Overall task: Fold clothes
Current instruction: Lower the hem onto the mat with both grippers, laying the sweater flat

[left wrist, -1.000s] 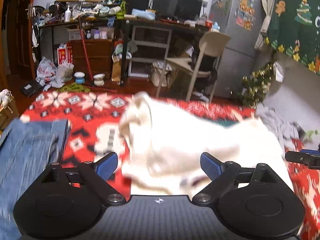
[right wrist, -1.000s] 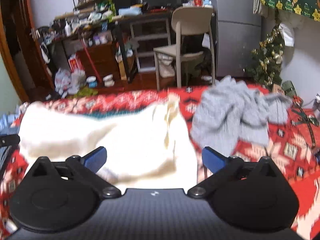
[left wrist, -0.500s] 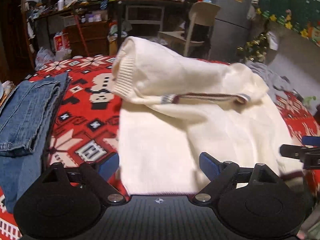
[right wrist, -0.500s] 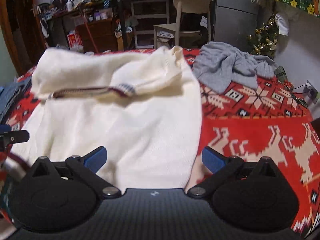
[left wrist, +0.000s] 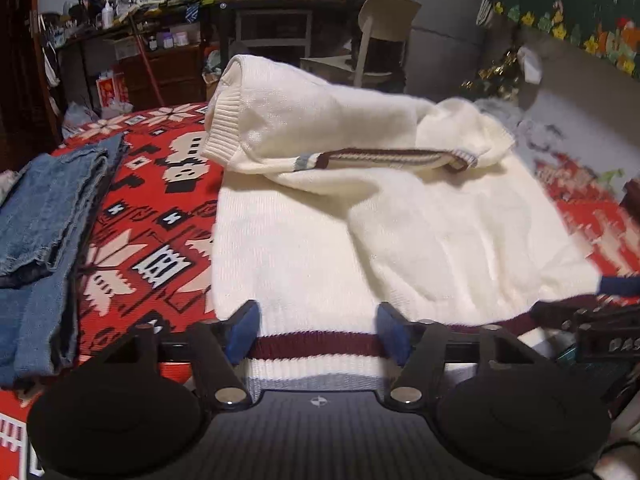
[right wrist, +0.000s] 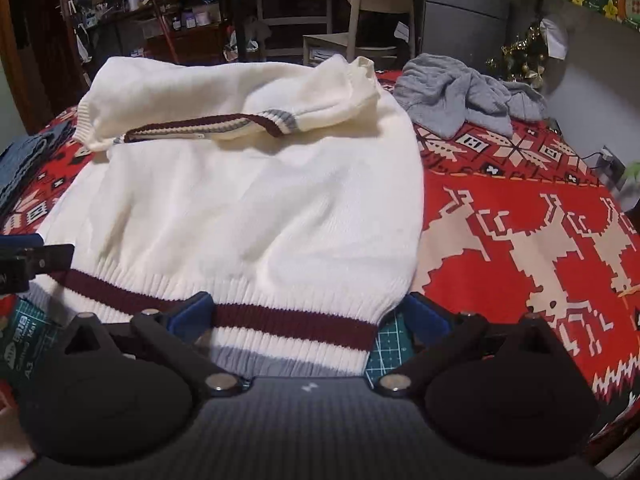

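A cream knit sweater (left wrist: 320, 248) (right wrist: 248, 208) lies flat on the red patterned blanket (left wrist: 152, 216), its top part and sleeves folded over toward me, the striped collar showing. Its maroon-striped hem is nearest me. My left gripper (left wrist: 318, 334) straddles the hem's left part; its jaws are closing, the hem lies between them and the pads do not press it. My right gripper (right wrist: 310, 318) stands open over the hem's right corner. Each gripper's tip shows at the edge of the other's view.
Folded blue jeans (left wrist: 40, 220) lie left of the sweater. A crumpled grey garment (right wrist: 460, 92) sits at the blanket's far right. A green cutting mat (right wrist: 384, 344) peeks out under the hem. Beyond the bed stand a chair (right wrist: 376, 4) and cluttered desks.
Both grippers have dropped and drawn back to the sweater's near hem. The sweater, blurred and bunched a second ago, now lies flat with its top folded over. The left jaws have narrowed.
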`<control>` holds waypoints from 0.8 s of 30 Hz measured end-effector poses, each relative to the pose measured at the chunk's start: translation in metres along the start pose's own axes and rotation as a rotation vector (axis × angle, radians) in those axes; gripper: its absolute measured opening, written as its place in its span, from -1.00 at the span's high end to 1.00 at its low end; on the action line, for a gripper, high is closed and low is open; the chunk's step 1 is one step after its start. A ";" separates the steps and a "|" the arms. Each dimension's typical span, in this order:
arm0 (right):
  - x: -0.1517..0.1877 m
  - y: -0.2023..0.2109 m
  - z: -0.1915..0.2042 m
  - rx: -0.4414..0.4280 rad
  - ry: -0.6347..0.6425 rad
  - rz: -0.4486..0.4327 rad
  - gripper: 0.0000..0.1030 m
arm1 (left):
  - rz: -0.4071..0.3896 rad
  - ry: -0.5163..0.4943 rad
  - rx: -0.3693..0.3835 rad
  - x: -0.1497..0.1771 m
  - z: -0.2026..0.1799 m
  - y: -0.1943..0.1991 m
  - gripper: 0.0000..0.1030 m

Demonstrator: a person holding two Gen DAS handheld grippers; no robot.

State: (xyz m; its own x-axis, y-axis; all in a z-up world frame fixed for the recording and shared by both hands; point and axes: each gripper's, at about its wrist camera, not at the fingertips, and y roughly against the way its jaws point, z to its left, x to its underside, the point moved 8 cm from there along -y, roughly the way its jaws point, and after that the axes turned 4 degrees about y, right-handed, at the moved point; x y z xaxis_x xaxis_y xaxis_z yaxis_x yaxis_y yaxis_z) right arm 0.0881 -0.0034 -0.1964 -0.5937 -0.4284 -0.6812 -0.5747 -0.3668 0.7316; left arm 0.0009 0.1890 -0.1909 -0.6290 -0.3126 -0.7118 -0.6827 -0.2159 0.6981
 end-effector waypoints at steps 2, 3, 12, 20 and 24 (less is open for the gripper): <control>0.000 0.001 0.000 0.002 0.002 -0.002 -0.99 | -0.007 0.002 -0.001 0.001 0.000 0.000 -0.41; 0.000 0.001 0.001 0.002 0.003 -0.002 -0.99 | -0.007 0.003 0.002 0.001 0.000 -0.001 -0.43; -0.001 0.003 0.000 0.002 0.003 -0.006 -0.99 | 0.008 -0.012 0.045 0.002 -0.006 -0.004 -0.82; 0.001 0.004 0.000 0.006 -0.004 -0.028 -0.99 | 0.040 0.001 0.086 0.002 -0.008 -0.006 -0.99; 0.001 0.003 0.002 0.017 -0.001 -0.027 -0.99 | 0.069 0.032 0.120 -0.001 -0.005 -0.005 -1.00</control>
State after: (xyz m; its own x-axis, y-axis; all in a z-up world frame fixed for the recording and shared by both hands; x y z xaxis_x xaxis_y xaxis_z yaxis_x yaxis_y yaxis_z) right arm 0.0849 -0.0036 -0.1943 -0.5787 -0.4175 -0.7006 -0.6001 -0.3637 0.7125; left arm 0.0065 0.1853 -0.1935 -0.6652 -0.3529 -0.6580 -0.6788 -0.0813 0.7298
